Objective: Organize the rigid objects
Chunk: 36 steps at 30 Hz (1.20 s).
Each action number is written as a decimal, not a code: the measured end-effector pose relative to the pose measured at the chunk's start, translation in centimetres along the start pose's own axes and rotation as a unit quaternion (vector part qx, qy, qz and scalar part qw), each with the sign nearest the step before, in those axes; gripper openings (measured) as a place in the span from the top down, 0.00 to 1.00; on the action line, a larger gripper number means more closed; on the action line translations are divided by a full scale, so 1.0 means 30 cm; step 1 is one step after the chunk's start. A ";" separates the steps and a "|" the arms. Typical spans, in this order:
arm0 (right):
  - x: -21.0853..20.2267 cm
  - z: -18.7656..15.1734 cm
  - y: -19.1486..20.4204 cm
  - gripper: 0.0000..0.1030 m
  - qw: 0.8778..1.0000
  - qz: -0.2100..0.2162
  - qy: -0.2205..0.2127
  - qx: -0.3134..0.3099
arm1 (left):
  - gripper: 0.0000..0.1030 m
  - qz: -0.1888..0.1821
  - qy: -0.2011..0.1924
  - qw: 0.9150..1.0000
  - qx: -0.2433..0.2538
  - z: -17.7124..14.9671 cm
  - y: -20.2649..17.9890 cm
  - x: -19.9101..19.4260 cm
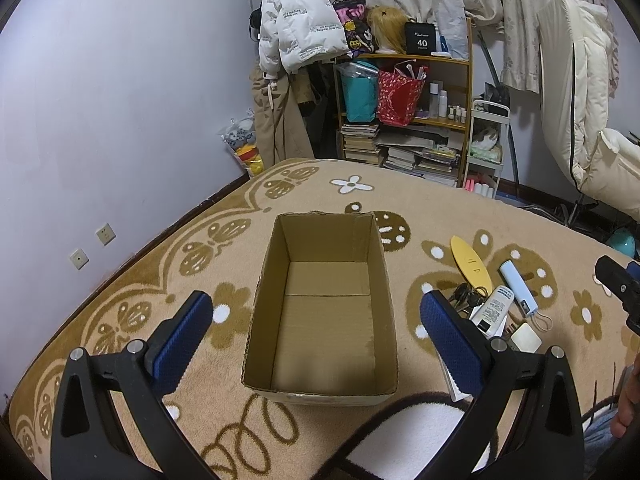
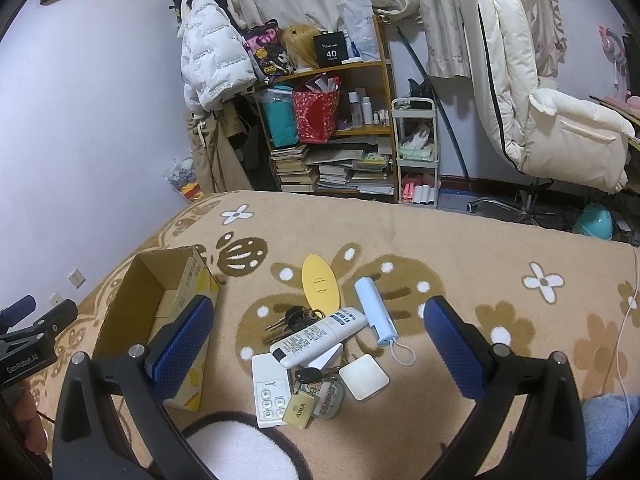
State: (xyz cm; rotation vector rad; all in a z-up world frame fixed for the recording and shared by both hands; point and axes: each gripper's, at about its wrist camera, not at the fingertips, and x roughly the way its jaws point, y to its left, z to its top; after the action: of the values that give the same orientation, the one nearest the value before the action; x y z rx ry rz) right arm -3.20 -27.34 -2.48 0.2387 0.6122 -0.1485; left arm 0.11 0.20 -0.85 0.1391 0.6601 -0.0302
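Left wrist: cardboard box (image 1: 320,312) on flowered blanket (image 1: 120,300), bookshelf (image 1: 404,120) behind.

black gripper (image 1: 316,340) arms, blue ridged pads (image 1: 182,346) (silver screws)

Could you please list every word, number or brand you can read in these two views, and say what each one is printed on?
"40": black card on the shelf top.
"AIMA": brass key tag in the pile on the blanket.
"GenRobot.AI": left gripper body, seen in the right wrist view.
White tube, white remote, round keyring charm and white puffer jacket: printed, but too small or blurred to read.
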 end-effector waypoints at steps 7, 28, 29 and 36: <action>0.007 -0.008 -0.002 0.00 1.000 0.001 0.000 0.000 | 0.00 0.000 0.001 1.000 0.001 -0.002 0.003 0.002; 0.022 -0.018 -0.003 0.00 1.000 0.002 0.001 0.000 | 0.00 -0.002 0.001 1.000 -0.005 0.002 0.005 0.005; 0.013 -0.007 -0.003 0.00 1.000 0.002 0.000 0.000 | 0.00 -0.003 0.002 1.000 -0.009 0.002 0.008 0.008; 0.038 -0.015 0.018 0.00 1.000 0.002 -0.001 -0.009 | 0.00 -0.005 0.007 1.000 -0.012 0.033 0.021 0.044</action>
State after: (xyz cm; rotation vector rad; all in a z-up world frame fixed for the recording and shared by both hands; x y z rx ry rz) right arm -2.41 -26.78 -3.39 0.2225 0.6102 -0.1390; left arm 1.81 0.71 -0.83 0.1119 0.6756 -0.0310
